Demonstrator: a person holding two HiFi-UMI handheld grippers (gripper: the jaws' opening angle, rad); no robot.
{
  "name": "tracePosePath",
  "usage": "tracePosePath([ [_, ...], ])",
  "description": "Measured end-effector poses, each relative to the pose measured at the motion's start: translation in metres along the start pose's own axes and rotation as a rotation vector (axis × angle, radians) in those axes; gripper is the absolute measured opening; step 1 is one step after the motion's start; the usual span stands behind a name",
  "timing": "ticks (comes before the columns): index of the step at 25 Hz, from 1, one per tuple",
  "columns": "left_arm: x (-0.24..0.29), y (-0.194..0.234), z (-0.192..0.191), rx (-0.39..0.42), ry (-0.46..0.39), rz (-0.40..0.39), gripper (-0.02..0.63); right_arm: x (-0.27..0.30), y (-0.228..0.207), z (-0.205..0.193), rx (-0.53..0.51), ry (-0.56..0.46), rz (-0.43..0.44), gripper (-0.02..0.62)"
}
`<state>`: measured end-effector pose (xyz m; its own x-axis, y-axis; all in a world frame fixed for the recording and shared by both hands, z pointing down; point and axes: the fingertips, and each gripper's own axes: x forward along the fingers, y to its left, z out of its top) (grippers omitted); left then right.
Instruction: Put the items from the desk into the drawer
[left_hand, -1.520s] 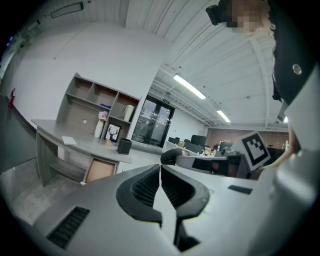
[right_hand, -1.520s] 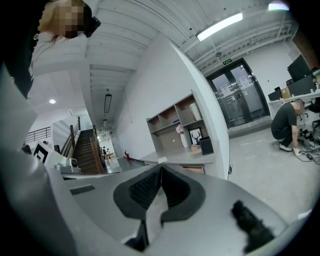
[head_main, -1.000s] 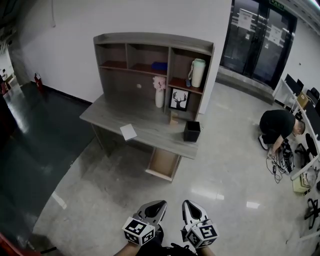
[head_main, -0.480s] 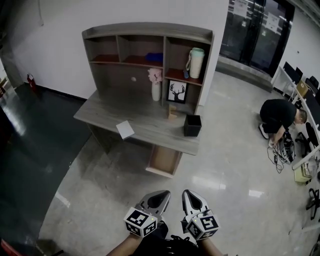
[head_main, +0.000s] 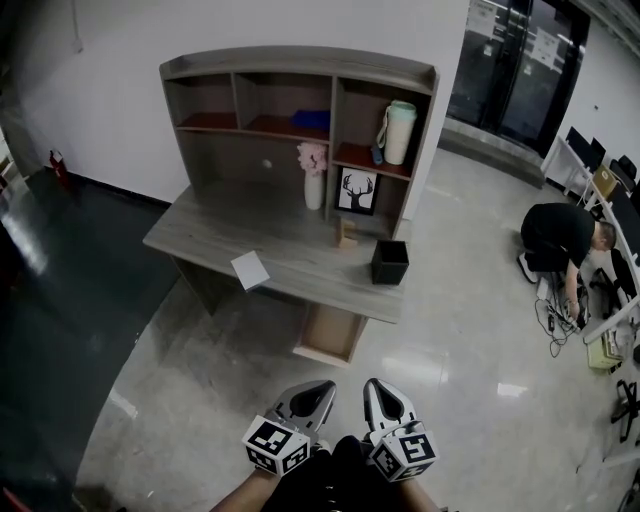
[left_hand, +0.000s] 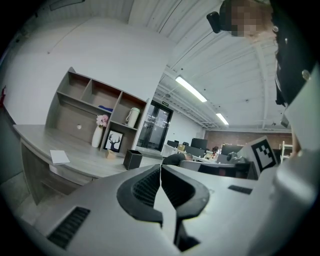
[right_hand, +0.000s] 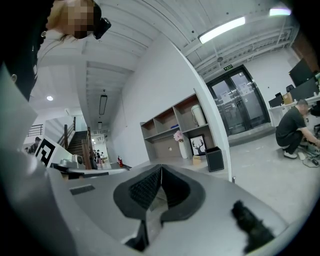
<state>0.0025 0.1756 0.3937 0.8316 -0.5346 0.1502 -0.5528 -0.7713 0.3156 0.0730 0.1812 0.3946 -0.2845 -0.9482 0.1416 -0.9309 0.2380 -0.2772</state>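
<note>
A grey wooden desk (head_main: 205, 232) with a shelf unit stands against the white wall, some way ahead of me. On its top lie a white notepad (head_main: 250, 269), a small wooden block (head_main: 346, 236) and a black box (head_main: 389, 262). An open drawer (head_main: 329, 335) sticks out under the desk's front right. My left gripper (head_main: 318, 389) and right gripper (head_main: 374, 388) are side by side at the bottom of the head view, over the floor and far from the desk. Both are shut with nothing between the jaws (left_hand: 160, 167) (right_hand: 161, 169).
The shelf holds a white vase with pink flowers (head_main: 314, 180), a deer picture (head_main: 356, 191), a pale green jug (head_main: 397, 131) and a blue item (head_main: 311, 119). A person (head_main: 558, 240) crouches at cables on the right near office desks. Glass doors (head_main: 520, 70) are behind.
The desk has come slightly nearer and shifted a little left in the head view. Both grippers stay shut, side by side at the bottom.
</note>
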Motion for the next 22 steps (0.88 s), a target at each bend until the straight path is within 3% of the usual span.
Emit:
tracePosePath([
  [12, 0.012, 0.013, 0.002, -0.028, -0.005, 0.004, 0.012, 0.017, -0.009, -0.003, 0.000, 0.043, -0.005, 0.011],
  [22, 0.060, 0.031, 0.016, -0.015, 0.010, -0.022, 0.012, 0.049, -0.051, 0.012, 0.031, 0.042, -0.036, 0.011],
])
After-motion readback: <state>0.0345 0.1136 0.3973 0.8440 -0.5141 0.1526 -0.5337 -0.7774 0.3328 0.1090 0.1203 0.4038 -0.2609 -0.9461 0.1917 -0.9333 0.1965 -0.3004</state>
